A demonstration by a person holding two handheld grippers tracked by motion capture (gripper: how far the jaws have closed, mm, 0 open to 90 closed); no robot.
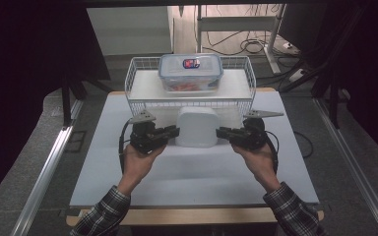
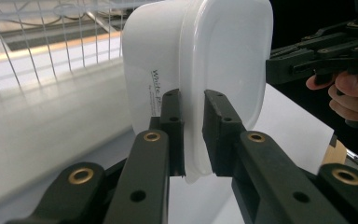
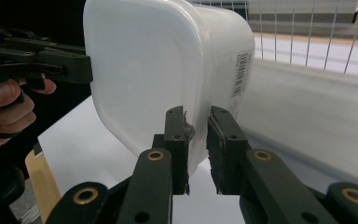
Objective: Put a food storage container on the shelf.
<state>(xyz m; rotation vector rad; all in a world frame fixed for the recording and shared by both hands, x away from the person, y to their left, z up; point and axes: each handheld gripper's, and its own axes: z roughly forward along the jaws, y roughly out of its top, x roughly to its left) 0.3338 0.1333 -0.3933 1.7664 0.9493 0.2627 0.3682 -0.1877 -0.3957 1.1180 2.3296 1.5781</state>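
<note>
White surface (image 1: 192, 172) under dim light, and the white plastic container (image 1: 197, 127) is held clear of it, just in front of the wire basket (image 1: 140, 66). Its rim is pinched on one side by the narrow jaws of the left gripper (image 1: 173, 131), and on the other by the right gripper (image 1: 220, 132), seemingly just as tightly. A level carry is called for: both hands should be matched in height and pace so the thin rim is not twisted free. Inside the basket, a clear lidded food box (image 1: 190, 73) is seen.
</note>
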